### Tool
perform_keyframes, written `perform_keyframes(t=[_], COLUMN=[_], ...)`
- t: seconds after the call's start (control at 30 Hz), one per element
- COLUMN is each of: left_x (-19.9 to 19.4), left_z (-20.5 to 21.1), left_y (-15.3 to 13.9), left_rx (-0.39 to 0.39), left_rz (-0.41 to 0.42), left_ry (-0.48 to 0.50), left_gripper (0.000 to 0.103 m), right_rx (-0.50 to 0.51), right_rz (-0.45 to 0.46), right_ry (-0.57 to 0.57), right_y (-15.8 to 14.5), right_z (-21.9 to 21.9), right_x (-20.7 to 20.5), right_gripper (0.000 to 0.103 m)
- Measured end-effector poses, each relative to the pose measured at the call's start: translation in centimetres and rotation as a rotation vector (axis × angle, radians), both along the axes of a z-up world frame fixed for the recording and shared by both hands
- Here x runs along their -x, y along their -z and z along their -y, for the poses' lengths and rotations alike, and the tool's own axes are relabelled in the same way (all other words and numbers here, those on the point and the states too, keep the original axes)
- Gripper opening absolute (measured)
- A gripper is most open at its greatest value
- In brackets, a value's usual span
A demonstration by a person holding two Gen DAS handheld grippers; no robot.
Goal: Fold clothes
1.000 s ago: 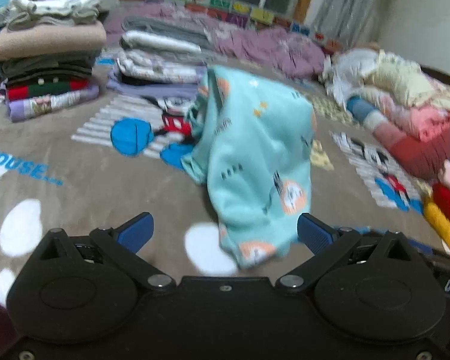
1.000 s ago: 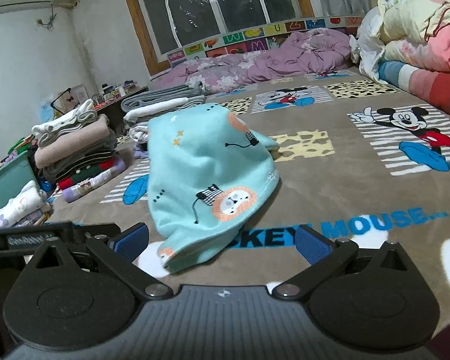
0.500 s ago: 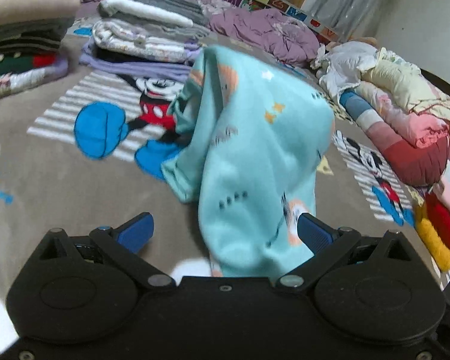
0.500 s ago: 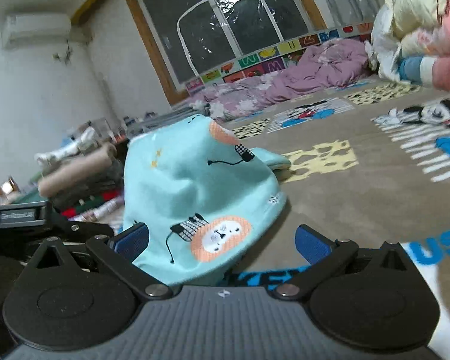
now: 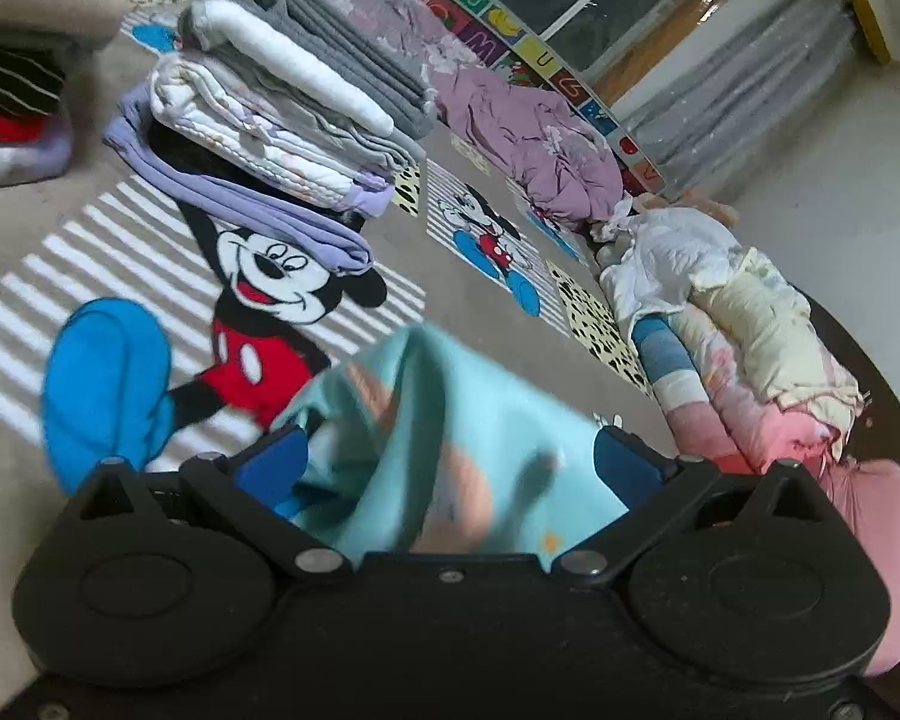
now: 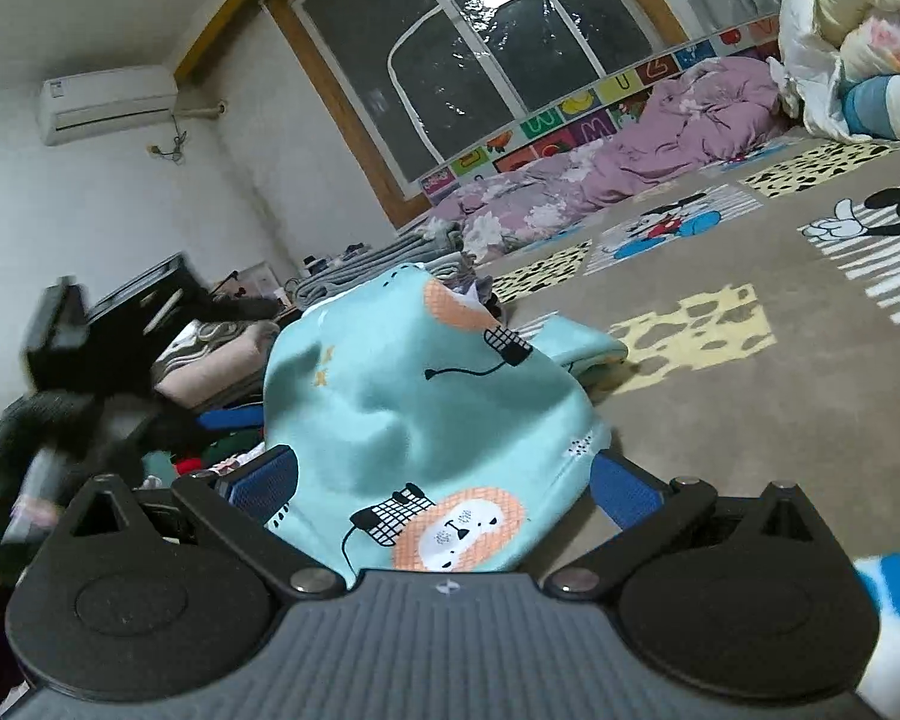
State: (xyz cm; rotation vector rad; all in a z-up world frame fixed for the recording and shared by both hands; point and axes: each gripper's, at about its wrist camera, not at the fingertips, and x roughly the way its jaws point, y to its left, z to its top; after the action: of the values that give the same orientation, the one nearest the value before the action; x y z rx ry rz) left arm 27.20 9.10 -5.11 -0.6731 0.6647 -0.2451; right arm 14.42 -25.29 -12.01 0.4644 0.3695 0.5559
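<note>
A light teal child's garment (image 6: 414,402) with lion and balloon prints sits bunched up in a mound on the brown Mickey Mouse blanket (image 6: 720,420). My right gripper (image 6: 444,486) is open, its blue fingers on either side of the garment's lower hem. In the left wrist view the same garment (image 5: 450,420) is blurred and fills the gap of my left gripper (image 5: 450,462), also open, with its blue pads (image 5: 276,462) wide apart. The left gripper's black body (image 6: 66,360) shows as a blur at the left of the right wrist view.
Stacks of folded clothes (image 5: 270,120) stand at the back left on the blanket (image 5: 120,252). A crumpled purple quilt (image 5: 528,132) lies under the window. Rolled bedding in pink, cream and white (image 5: 750,330) is piled along the right side.
Both grippers have moved in close to the teal garment, which now reaches between their open fingers. The left view has tilted and swung over the garment.
</note>
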Motion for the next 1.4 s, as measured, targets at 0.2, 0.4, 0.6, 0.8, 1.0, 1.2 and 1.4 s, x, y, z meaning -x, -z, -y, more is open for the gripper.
perform_keyframes(t=[0.2, 0.4, 0.6, 0.8, 1.0, 1.2, 1.4], left_x=[-1.9, 0.2, 6.1, 12.6, 18.3, 22.1, 23.2], left_z=[1.1, 4.4, 10.5, 15.2, 18.5, 20.6, 20.5], left_y=[0.0, -1.4, -2.9, -0.8, 3.3, 7.6, 9.4], left_rx=[0.035, -0.124, -0.409, -0.604, -0.794, -0.982, -1.039], left_rz=[-0.02, 0.066, 0.237, 0.323, 0.355, 0.398, 0.42], left_ry=[0.033, 0.132, 0.306, 0.468, 0.6, 0.698, 0.735], left_gripper=[0.063, 0.024, 0.021, 0.021, 0.02, 0.019, 0.027], right_rx=[-0.012, -0.038, -0.133, -0.254, -0.323, -0.337, -0.29], right_rz=[0.019, 0.016, 0.018, 0.026, 0.017, 0.01, 0.005], right_ry=[-0.009, 0.011, 0.034, 0.056, 0.071, 0.089, 0.079], right_y=[-0.2, -0.3, -0.5, -0.5, -0.4, -0.3, -0.8], right_z=[0.2, 0.8, 2.7, 5.2, 6.9, 8.4, 8.3], right_x=[0.1, 0.1, 0.3, 0.6, 1.3, 2.8, 4.5], right_gripper=[0.103, 0.103, 0.103, 0.103, 0.103, 0.103, 0.103])
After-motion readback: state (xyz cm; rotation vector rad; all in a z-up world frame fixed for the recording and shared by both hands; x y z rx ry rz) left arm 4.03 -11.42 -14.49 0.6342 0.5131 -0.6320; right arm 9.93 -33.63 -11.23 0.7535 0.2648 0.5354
